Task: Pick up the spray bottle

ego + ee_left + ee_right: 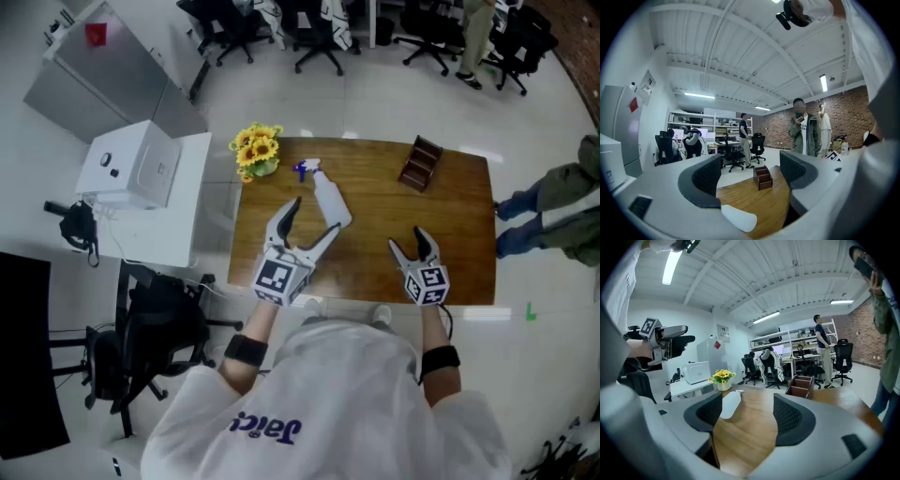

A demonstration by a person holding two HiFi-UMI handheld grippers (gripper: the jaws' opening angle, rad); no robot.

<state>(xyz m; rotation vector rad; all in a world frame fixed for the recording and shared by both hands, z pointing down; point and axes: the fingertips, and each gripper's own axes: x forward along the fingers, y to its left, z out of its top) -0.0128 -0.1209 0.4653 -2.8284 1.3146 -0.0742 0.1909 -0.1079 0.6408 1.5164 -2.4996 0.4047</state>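
Fluorescent ceiling strips (698, 95) are lighting the room brightly and evenly from overhead. One tube (671, 266) is blowing out to pure white in the right gripper view. The pale floor (375, 94) is bouncing light upward. Small bright spots just beyond the far edge of the wooden table (450, 234) are possibly lamp reflections. Shadows are falling soft and faint. Both gripper views are bending hard toward the rim, with a black vignette ringing each circle. Close-in jaws are reading slightly soft. The spray bottle (738, 218) is blurring into a white patch in the left gripper view. The head view is curving at its edges and holding sharp at centre.
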